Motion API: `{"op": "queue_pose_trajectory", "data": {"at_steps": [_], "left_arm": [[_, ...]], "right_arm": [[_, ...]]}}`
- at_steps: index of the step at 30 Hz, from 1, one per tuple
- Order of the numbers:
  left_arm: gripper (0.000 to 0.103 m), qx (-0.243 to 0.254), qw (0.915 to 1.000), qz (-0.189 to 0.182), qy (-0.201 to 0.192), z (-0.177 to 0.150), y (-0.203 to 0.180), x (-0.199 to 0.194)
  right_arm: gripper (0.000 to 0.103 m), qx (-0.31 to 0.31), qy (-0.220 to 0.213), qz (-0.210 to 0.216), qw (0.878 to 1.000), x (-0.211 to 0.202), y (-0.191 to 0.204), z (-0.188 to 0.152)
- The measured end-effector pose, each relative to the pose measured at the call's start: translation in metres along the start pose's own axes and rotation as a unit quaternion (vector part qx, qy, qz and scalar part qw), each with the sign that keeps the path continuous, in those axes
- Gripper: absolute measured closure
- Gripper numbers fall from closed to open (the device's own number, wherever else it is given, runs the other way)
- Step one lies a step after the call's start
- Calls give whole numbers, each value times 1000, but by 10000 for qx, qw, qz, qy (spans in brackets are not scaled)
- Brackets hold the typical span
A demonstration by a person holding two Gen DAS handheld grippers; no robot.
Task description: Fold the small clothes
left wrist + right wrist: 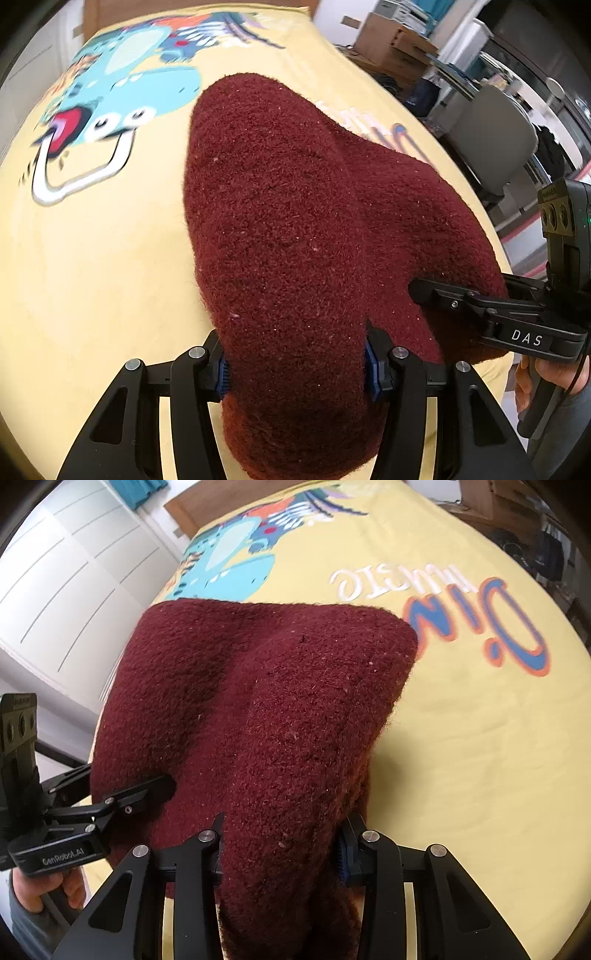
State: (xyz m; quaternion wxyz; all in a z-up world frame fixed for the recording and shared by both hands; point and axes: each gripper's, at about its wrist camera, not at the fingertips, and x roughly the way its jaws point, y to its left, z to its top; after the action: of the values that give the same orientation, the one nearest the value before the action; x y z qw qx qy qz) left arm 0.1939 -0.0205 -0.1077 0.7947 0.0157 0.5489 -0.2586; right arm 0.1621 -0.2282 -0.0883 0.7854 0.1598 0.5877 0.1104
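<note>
I hold a dark red knitted garment [288,229] with both tools, and it lies spread over a yellow sheet [92,277] printed with a cartoon dinosaur [122,96] in light blue. My left tool [297,363] is pinching the near edge of the garment: the wool bunches up between its two fingers, and the blue pads [371,369] press into it from either side. From the left wrist view I see my right tool [439,295] come in from the right, its fingers closed on the garment's right edge, one finger lying on top of the wool.

From the right wrist view, my right tool [280,849] is likewise clamped on a thick fold of the same garment [266,709], which rises between the fingers and runs away from me toward a squared far corner. My left tool [147,792] reaches in from the left and grips the garment's left edge, with my left hand [44,886] around its handle below. Beyond the garment the sheet [480,757] carries blue and orange lettering [506,627] and white lettering beside it. White panelled cupboard doors [66,602] stand to the left, and in the left wrist view cardboard boxes [391,40] and a grey chair [495,147] sit off to the right of the sheet.
</note>
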Motion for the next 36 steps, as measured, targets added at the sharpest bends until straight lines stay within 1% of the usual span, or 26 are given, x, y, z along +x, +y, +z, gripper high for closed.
{"op": "queue_pose_trajectory", "data": {"at_steps": [1,2,4,5,6,10,11,12,13,14,15,16,17,18,20,21,22,24,25,26,29,32,34,36], "left_arm": [[54,-72,10000,-2,40,1,-8,3],[54,-138,9999,-9,82,1,-7,8],[54,-260,9995,-29,163,-7,5,15],[54,-331,9992,-40,219,-7,3,22],[54,-416,9987,-51,274,-14,8,27],[51,-496,9984,-21,258,-19,21,32],[49,-512,9984,6,257,-18,20,33],[45,-542,9982,34,269,-18,20,33],[43,-545,9980,71,304,-18,20,34],[37,-546,9978,134,346,-18,19,35],[34,-567,9975,168,398,-18,21,35],[34,-591,9972,171,423,-18,22,35],[33,-627,9969,168,442,-17,22,33],[33,-667,9966,172,452,-17,24,30],[27,-728,9961,257,417,-15,23,24],[22,-725,9962,324,345,-16,23,18],[19,-704,9964,382,280,-17,23,14],[4,-690,9964,429,234,-20,22,6],[1,-687,9964,447,220,-22,21,4],[1,-668,9964,490,170,-24,20,1],[1,-549,9956,763,11,-34,18,-3],[1,-549,9930,1039,104,-43,16,9],[1,-600,9931,999,122,-47,18,16],[1,-572,9930,1032,93,-54,20,19]], "right_arm": [[64,-56,60,-55,10000,7,0,-1],[64,-109,123,-126,9998,17,8,-1],[64,-108,224,-165,9996,27,6,-9],[64,-56,305,-175,9994,38,5,-12],[64,-31,354,-182,9992,45,3,-13],[61,12,420,-182,9990,59,-1,-20],[56,24,464,-212,9987,57,2,-21],[51,44,534,-233,9983,61,1,-8],[48,64,599,-240,9979,61,2,-8],[44,93,666,-256,9974,61,0,-7],[39,107,692,-267,9972,62,-1,-8],[37,110,708,-291,9970,55,-2,-16],[31,117,708,-349,9968,52,-3,-17],[25,109,659,-431,9968,49,-2,-17],[23,-26,458,-545,9975,37,0,-19],[20,-71,402,-599,9974,34,2,-20],[19,-117,358,-657,9971,27,0,-23],[10,-201,233,-738,9968,15,-1,-28],[6,-244,175,-778,9965,11,0,-29],[1,-281,152,-800,9963,9,-1,-32],[1,-476,35,-912,9947,6,2,-42],[1,-522,-35,-1157,9919,15,0,-47],[1,-516,-67,-1315,9899,22,-4,-51],[1,-509,-92,-1316,9900,28,-8,-56]]}}
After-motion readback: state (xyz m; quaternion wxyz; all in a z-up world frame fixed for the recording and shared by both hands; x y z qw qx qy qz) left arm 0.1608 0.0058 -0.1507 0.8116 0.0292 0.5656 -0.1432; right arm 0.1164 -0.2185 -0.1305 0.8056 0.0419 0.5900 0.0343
